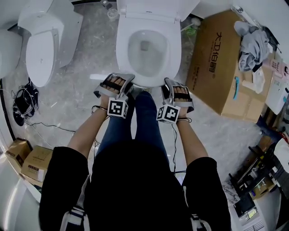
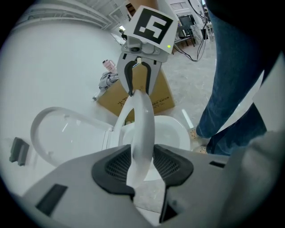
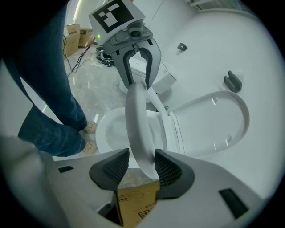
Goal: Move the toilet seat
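The toilet seat (image 2: 143,129) lay over the toilet bowl (image 1: 145,58), its front rim between both our pairs of jaws. At the bowl's front left, our left gripper (image 2: 142,165) was closing, both pads against the rim. At the front right, our right gripper (image 3: 141,168) was closing too, with one pad touching and the other just clear. The lid (image 1: 153,8) stood up behind the bowl, a cardboard box (image 1: 216,63) to its right, a second toilet (image 1: 43,40) to its left

Left of the toilet (image 1: 123,45) stands a second toilet (image 1: 43,45); right of it, a cardboard box (image 1: 212,67) with clothes (image 1: 250,43) on top; front-left of it, cables (image 1: 20,106); small boxes (image 1: 25,158) further front.
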The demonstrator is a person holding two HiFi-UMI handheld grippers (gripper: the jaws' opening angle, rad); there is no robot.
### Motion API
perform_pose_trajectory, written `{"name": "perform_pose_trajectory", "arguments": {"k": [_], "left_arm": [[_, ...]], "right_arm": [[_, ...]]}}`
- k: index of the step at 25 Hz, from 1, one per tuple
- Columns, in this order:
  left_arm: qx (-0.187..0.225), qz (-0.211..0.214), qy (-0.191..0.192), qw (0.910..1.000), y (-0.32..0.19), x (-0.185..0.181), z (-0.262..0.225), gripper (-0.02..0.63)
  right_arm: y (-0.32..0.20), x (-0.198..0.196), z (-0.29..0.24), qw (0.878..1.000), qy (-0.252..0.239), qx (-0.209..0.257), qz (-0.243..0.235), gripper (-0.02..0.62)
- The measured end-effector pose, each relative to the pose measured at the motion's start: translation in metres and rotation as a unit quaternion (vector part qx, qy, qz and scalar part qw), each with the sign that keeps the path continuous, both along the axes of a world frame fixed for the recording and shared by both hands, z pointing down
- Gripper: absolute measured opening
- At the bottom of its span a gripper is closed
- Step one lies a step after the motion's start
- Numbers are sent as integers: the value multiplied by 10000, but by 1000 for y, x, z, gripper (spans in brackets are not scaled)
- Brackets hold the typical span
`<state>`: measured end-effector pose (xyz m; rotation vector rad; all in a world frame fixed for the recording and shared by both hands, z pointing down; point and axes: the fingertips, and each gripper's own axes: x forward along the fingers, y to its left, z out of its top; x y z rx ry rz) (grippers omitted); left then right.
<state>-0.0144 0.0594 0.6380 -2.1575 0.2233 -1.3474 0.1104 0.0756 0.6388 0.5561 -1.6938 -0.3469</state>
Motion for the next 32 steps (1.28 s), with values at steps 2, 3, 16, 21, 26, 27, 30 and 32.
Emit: {"name": "perform_pose_trajectory", "arguments": {"k": [2,3,16,21,26,27,30,32], "left_arm": [[105,-6,36,9999,-8,2,-12,156],[142,-5,43,9999,-11,3,-17,155],[166,-367,236,9989,-46,4,-70,121],[256,-394,206,9987,-68,6,-98,114],[292,-464,219,9983,-84,8,-115,107],[295,-497,228,9981,-88,9,-119,107],[321,-619,234,9973,-102,9,-127,106],[354,-674,254,9968,-110,9,-135,104]], "right_arm": [[-6,1,-9,9999,-12,117,17,190],[-9,1,-13,9998,-15,177,32,173],[-48,3,-74,9982,111,549,-201,132],[-68,4,-95,9980,115,609,-147,126],[-84,6,-112,9979,140,611,-188,120],[-89,7,-115,9977,135,637,-207,120],[-103,8,-123,9970,124,724,-253,115],[-111,8,-129,9970,114,735,-221,115]]}}
